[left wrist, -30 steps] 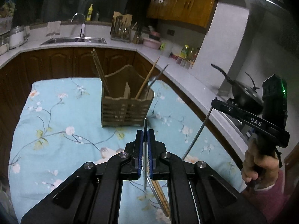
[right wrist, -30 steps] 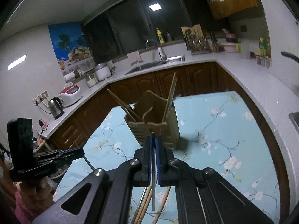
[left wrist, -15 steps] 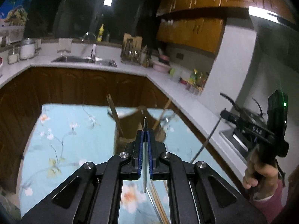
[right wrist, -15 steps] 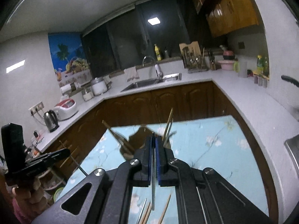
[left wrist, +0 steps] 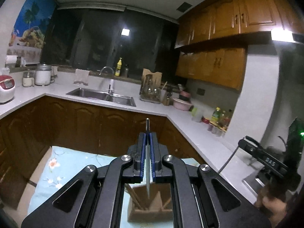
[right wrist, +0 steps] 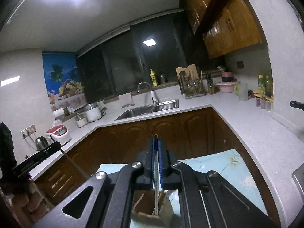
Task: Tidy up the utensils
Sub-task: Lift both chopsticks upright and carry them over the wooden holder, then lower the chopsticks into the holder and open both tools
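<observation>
Seen through the left wrist camera: left gripper clamped on a thin, grey metal chopstick, blue-edged pads pressed flat against both sides of it. Tip poking just past the fingertips, lower end hanging over the wooden utensil holder below. Holder boxy, brown, divided into compartments, wooden chopsticks leaning in its left part; which compartment lies under the metal end cannot be told. Beneath it a pale blue floral cloth, soft and slightly rumpled, its far edge near the dark wood cabinet fronts. At far right, blurred, the right gripper, a thin rod slanting down from it. Beyond, a smooth white L-shaped countertop with a steel sink set in.

Seen through the right wrist camera: right gripper pinched tight on a second slim metal chopstick, its lower end reaching down inside the holder, between the inner walls. Cloth showing to the right of the linkage, open and flat up to its edge by the counter. Left gripper at far left, well apart.
</observation>
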Demonstrator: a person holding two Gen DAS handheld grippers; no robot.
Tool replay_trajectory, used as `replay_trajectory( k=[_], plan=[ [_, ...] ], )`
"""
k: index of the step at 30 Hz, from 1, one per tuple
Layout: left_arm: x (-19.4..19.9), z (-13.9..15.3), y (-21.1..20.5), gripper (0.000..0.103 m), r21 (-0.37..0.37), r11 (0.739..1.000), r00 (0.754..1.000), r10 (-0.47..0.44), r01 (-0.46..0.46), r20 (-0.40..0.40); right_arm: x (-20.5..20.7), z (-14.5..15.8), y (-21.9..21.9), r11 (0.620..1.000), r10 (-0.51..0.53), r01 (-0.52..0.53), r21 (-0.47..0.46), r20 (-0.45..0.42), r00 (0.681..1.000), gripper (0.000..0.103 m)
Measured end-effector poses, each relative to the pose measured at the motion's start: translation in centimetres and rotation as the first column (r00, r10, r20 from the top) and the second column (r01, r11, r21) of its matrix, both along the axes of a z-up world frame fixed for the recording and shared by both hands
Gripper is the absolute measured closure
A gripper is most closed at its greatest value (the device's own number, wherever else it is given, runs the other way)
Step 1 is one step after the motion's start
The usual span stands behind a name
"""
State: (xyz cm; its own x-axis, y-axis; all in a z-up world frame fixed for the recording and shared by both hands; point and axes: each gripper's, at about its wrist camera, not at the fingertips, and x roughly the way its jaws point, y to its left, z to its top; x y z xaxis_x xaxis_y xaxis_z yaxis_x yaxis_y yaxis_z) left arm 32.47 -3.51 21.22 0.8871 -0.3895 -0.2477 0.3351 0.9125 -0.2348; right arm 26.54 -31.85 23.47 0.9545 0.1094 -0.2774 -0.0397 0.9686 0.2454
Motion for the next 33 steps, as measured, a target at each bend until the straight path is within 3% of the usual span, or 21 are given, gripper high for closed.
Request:
replay_trajectory(
  k=[9,16,29,32,33],
  plan=[
    [3.0,-7.5,-2.6,0.099,0.023,1.000,0.993,-0.004,0.006,-0.117,2.3,-5.6,0.3,0.999,-0.027,0.028,0.020,-0.039,0.999,0.099],
    [3.3,-12.3,-2.7,0.099,0.025,1.000,0.976,-0.003,0.009,-0.217,3.2,-10.0,-0.3,0.998,-0.017,0.025,0.061,-0.127,0.992,0.099],
    [3.9,-12.0,-2.4,0.098,0.040,0.999,0.971,-0.016,0.026,-0.237,4.3,-10.8,0.3,0.999,-0.002,0.008,0.033,-0.191,0.982,0.098],
    [3.8,-11.7,-2.2,0.089,0.011,0.998,0.962,-0.059,0.064,-0.268,4.4,-10.5,0.4,1.000,-0.001,0.005,0.019,-0.196,0.981,0.091],
    [3.5,-11.5,-2.1,0.078,0.007,0.998,0.962,-0.061,0.065,-0.265,4.0,-10.4,0.4,1.000,-0.003,0.007,0.021,-0.190,0.982,0.086]
  ],
)
